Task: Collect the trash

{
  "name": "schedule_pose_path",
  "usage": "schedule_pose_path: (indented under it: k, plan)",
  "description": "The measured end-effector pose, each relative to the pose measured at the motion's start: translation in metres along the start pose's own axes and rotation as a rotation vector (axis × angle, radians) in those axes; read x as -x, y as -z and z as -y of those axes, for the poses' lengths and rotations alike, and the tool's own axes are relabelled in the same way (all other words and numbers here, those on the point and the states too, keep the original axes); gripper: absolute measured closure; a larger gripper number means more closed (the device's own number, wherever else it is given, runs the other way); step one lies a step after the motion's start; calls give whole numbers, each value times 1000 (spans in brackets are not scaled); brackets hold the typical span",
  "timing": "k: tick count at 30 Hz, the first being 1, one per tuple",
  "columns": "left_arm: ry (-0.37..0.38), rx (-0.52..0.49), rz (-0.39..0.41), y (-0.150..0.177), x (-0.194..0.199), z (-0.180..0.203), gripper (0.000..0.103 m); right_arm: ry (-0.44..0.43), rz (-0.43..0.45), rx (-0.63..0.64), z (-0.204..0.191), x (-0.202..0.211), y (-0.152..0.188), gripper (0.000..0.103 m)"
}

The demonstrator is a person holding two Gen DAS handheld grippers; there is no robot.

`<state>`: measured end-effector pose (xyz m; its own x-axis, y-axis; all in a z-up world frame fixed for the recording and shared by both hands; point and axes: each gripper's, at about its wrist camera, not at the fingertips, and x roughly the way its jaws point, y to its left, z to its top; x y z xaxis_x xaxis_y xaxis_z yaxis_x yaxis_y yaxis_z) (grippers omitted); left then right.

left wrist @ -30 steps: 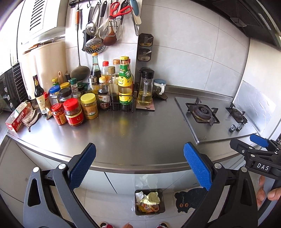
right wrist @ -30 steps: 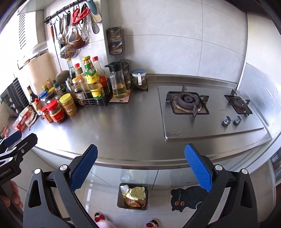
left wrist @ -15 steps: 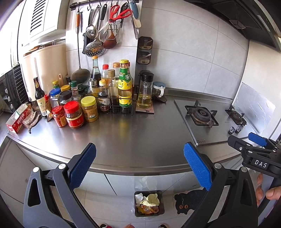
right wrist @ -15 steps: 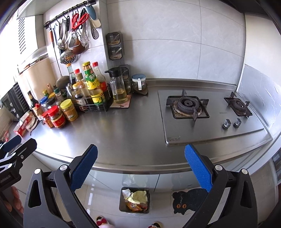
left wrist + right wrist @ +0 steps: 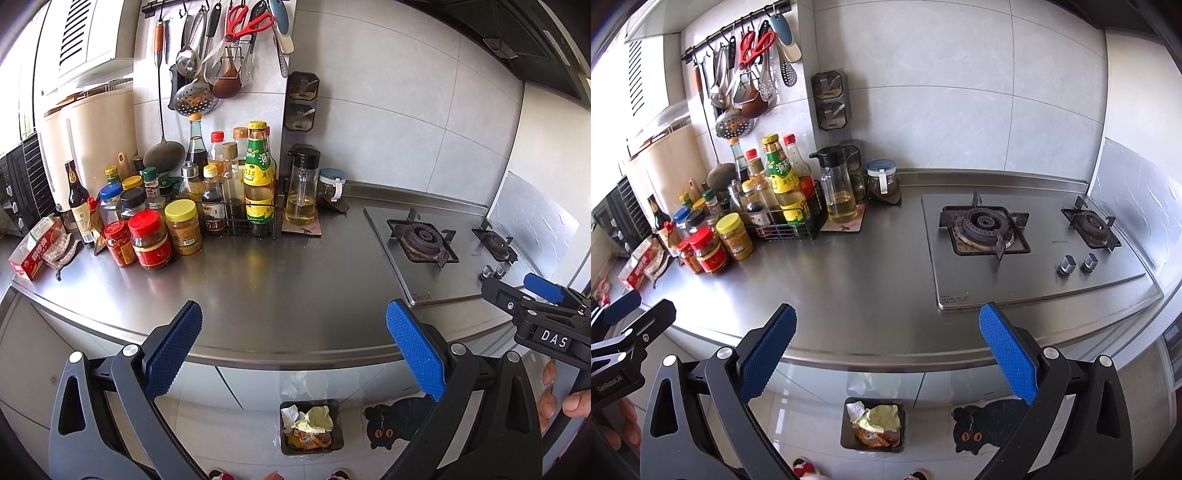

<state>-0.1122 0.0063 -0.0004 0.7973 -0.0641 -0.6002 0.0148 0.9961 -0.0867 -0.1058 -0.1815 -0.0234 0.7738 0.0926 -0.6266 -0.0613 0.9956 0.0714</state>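
A small black trash bin (image 5: 311, 427) stands on the floor below the steel counter's front edge, holding crumpled white and yellow paper and colourful wrappers; it also shows in the right wrist view (image 5: 872, 424). My left gripper (image 5: 293, 349) is open and empty, held above the counter edge over the bin. My right gripper (image 5: 886, 350) is open and empty, likewise above the edge. Each gripper shows at the side of the other's view. I see no loose trash on the bare counter (image 5: 280, 291).
Bottles and jars (image 5: 184, 206) crowd the counter's back left, with a red box and cloth (image 5: 40, 251) at the far left. A gas hob (image 5: 1027, 240) fills the right. Utensils hang on the wall. A black cat mat (image 5: 986, 424) lies beside the bin.
Both grippers have drawn back and risen slightly, so the counter and bin sit a little lower and farther in view. Both stay open and empty.
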Motion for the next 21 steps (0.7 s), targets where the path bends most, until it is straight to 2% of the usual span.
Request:
schedule_pose_path:
  k: [21]
  plan:
    - [-18, 19, 3, -2, -5, 0, 8, 3, 0, -7, 4, -5, -2, 3]
